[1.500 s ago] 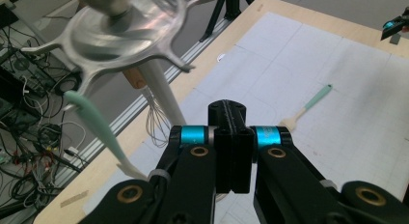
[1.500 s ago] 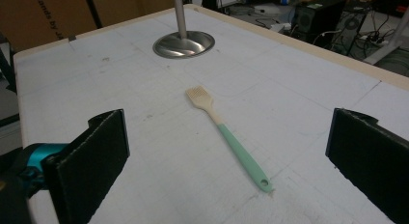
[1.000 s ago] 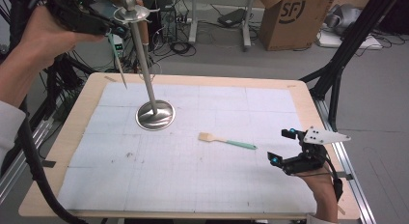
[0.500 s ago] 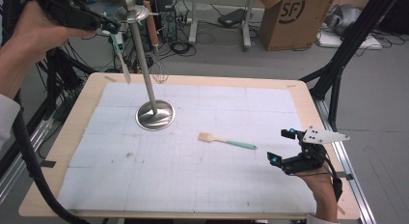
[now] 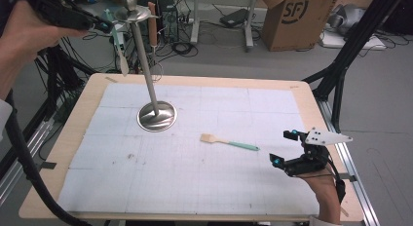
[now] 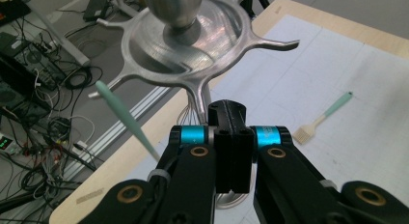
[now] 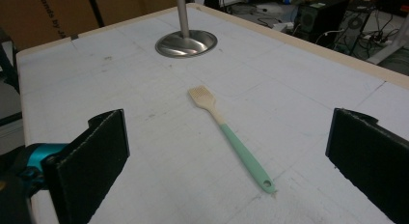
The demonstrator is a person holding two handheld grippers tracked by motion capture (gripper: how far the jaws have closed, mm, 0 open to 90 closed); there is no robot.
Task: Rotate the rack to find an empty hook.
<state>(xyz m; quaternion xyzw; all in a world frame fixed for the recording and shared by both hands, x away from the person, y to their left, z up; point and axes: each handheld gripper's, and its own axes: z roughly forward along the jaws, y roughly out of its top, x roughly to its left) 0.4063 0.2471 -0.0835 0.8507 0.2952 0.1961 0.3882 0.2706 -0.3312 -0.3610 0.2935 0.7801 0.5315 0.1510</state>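
A metal utensil stand (image 5: 157, 116) rises from its round base at the table's back left to a spoked top rack (image 6: 193, 40). A teal-handled spatula (image 5: 119, 46) and a brown-handled whisk (image 5: 152, 31) hang from the rack. My left gripper (image 5: 104, 27) is held high beside the rack, its jaws shut with nothing between them (image 6: 230, 137). A teal-handled pastry brush (image 5: 229, 142) lies flat mid-table. My right gripper (image 5: 282, 148) rests low at the front right, open, with the brush (image 7: 231, 137) on the mat ahead of its pads (image 7: 96, 156).
A white gridded mat (image 5: 195, 187) covers the wooden table (image 5: 73, 138). Past the far edge are cables, a cardboard box (image 5: 297, 16) and black frame legs (image 5: 350, 55). A thick black cable (image 5: 24, 162) trails down the left side.
My left hand and gripper have drifted a little to the left, away from the stand's top. The right gripper and the brush have kept still.
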